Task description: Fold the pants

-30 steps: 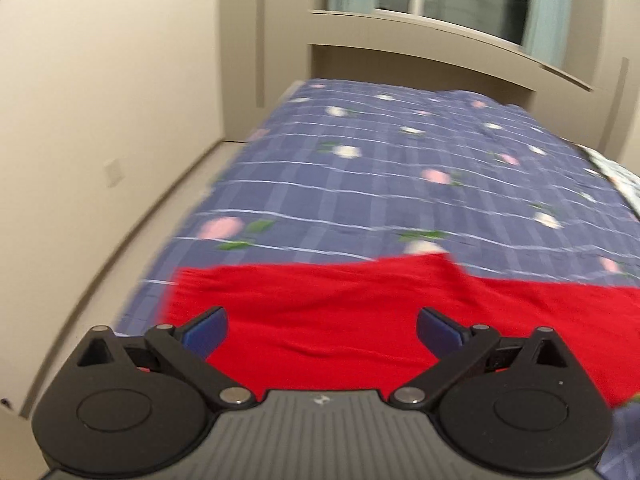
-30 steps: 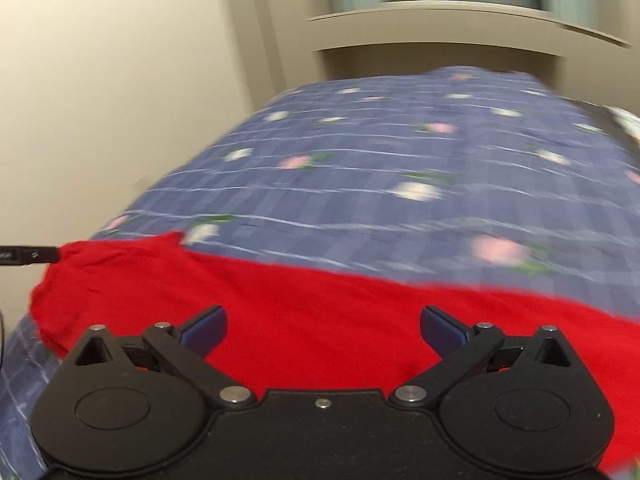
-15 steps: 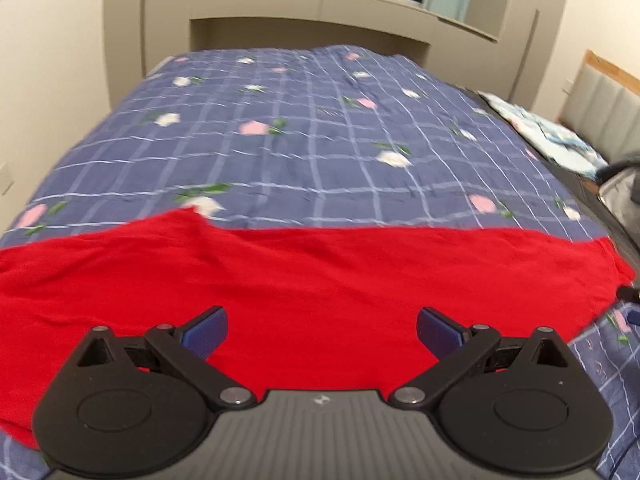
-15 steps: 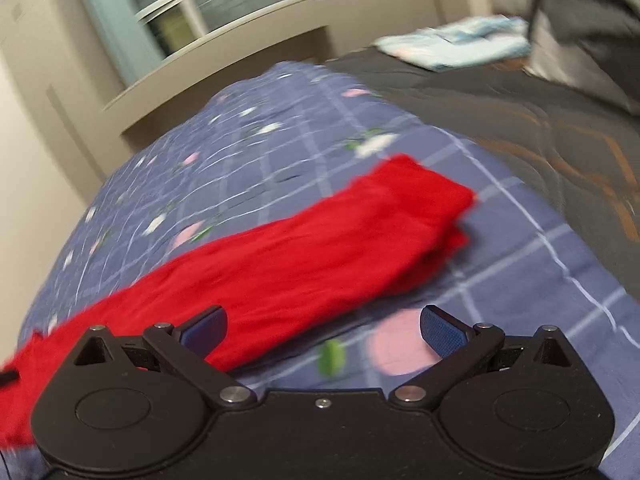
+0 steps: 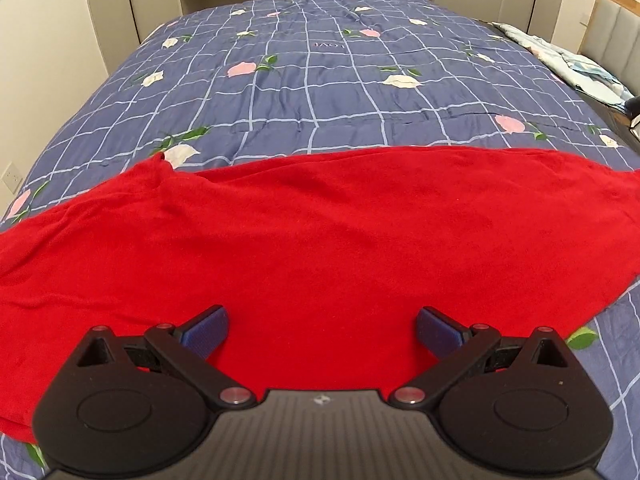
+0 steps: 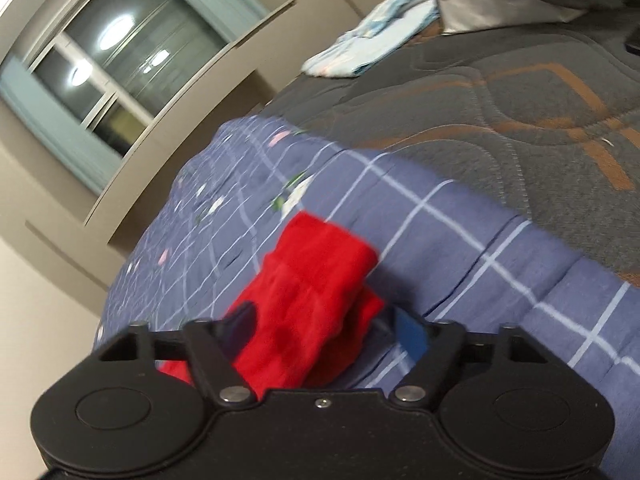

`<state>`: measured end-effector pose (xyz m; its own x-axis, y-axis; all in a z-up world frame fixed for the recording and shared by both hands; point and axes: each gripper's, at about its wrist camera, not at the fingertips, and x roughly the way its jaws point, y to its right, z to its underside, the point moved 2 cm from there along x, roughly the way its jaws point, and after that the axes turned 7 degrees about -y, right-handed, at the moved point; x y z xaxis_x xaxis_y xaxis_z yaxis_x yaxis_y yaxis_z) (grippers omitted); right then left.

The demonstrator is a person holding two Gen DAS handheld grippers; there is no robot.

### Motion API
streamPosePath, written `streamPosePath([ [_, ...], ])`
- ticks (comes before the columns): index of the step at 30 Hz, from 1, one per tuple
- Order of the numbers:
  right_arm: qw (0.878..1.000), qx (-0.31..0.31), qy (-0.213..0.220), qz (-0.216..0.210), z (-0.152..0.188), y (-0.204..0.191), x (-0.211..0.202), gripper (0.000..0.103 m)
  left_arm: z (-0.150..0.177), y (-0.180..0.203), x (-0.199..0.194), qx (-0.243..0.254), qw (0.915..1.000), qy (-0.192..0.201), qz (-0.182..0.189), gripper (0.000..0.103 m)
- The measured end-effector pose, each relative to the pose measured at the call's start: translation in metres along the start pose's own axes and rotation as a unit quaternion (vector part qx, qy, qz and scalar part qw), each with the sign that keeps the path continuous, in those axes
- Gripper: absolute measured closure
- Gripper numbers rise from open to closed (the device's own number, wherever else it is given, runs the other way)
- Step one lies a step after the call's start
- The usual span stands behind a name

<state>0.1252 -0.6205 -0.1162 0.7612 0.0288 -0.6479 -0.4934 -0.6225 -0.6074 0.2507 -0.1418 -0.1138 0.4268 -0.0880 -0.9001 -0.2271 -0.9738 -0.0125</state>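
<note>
Pants (image 5: 304,240), one red pair, lie flat across the near part of the bed, their long axis running left to right in the left wrist view, crosswise to the way that claw points. They stretch from the left edge of that view to a tapered end at the far right, with a small peak of cloth poking up along the far edge on the left side. In the right wrist view the same pair shows end-on: a narrow red end (image 6: 316,280), seemingly two layers with the lower one sticking out a little, lying straight ahead of the claw and running away from it along the quilt. The left gripper (image 5: 322,330) hovers over the middle of the cloth, jaws spread wide and holding nothing. The right gripper (image 6: 324,334) sits at that narrow end, jaws also spread, with the red cloth between the two fingers; whether the pads touch it I cannot tell, as the picture is blurred. So the right hand is the nearer one to an end, and I judge the coming move turns on closing there and carrying that end along the long axis toward the other. Beneath lies one blue checked quilt (image 5: 320,92) with flowers, beside it one dark grey quilted mattress (image 6: 500,92), and on that one pale blue folded cloth (image 6: 372,46). Two grippers, one pair of pants.
</note>
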Motion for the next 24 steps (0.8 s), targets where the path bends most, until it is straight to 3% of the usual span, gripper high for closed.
streamPosePath([
  [4,0.999,0.043,0.006,0.008,-0.007,0.009,0.001,0.069,-0.002,-0.005,-0.008,-0.016,0.9998,-0.003,0.010,0.000],
  [8,0.999,0.054,0.006,0.003,-0.011,0.005,-0.003,0.086,-0.005,-0.013,-0.027,-0.036,0.9988,0.013,0.030,0.000],
  [17,0.997,-0.067,0.037,-0.017,-0.016,-0.081,-0.039,0.089,-0.017,-0.036,-0.073,-0.079,0.9908,0.054,0.096,0.001],
  [24,0.980,-0.179,0.031,-0.081,0.006,-0.184,-0.058,0.092,-0.012,-0.062,-0.099,-0.108,0.9834,0.082,0.121,0.001],
])
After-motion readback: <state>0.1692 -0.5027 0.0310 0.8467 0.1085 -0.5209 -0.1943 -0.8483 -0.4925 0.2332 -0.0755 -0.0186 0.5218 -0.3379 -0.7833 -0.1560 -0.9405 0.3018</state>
